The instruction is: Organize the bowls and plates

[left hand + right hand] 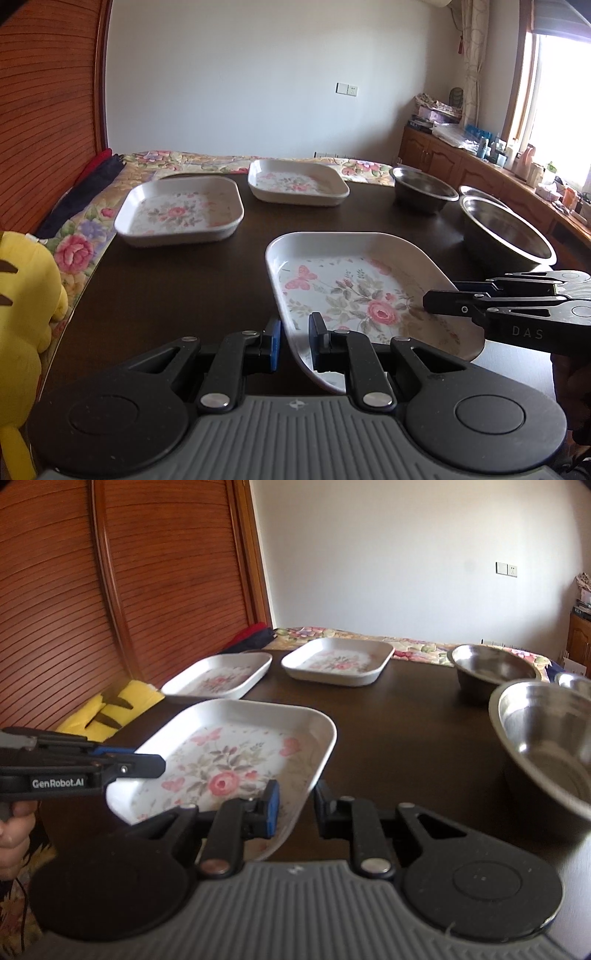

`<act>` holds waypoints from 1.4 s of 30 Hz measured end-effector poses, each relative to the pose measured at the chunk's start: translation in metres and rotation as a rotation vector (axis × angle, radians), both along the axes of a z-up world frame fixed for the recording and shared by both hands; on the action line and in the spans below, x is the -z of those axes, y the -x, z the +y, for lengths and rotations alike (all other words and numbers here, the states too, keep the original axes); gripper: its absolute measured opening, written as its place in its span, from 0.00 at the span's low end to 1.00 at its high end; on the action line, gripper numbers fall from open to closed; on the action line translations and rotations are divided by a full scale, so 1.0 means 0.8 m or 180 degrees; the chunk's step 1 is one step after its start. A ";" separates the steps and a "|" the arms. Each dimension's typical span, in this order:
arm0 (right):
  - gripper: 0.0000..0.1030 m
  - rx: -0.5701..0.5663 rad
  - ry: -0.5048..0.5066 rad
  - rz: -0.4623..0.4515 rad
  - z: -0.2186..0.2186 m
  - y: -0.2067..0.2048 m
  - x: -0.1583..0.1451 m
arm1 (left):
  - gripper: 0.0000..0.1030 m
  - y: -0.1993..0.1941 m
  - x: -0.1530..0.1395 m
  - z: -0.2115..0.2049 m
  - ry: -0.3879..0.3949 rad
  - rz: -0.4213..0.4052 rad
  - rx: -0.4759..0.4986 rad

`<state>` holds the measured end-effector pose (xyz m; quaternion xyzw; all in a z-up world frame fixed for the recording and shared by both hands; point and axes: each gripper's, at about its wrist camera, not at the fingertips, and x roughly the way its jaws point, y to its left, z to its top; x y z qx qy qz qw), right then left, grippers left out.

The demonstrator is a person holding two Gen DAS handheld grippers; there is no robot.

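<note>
Left wrist view: left gripper [294, 341] straddles the near plate [354, 291] rim, jaws not yet closed. Right gripper [294, 810] likewise straddles the opposite rim, unclamped. Plate looks stiff, light, glossy, probably slippery; grip the raised rim.

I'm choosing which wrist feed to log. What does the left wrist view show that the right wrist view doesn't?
Only the left wrist view shows the window and the cluttered wooden cabinets beneath it. Only the right wrist view shows a person's hand on the left gripper. Both show the near floral plate, two far plates, the steel bowls and the yellow plush toy.
</note>
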<state>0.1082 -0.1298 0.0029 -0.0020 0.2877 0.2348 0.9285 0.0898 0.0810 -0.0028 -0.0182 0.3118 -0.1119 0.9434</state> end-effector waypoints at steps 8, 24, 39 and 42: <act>0.22 -0.0026 0.0017 0.0012 0.005 0.026 0.007 | 0.16 0.020 0.009 0.004 -0.0013 0.0035 -0.0013; 0.22 -0.0044 0.0030 0.0073 0.012 0.034 0.019 | 0.16 0.021 0.023 0.005 -0.0018 0.0099 -0.0037; 0.23 -0.0009 -0.0010 0.0060 0.009 0.035 0.017 | 0.16 0.021 0.022 0.005 -0.0035 0.0089 -0.0051; 0.23 0.0025 0.0010 -0.0012 0.005 0.038 0.011 | 0.17 0.022 0.021 0.008 -0.0020 0.0080 -0.0069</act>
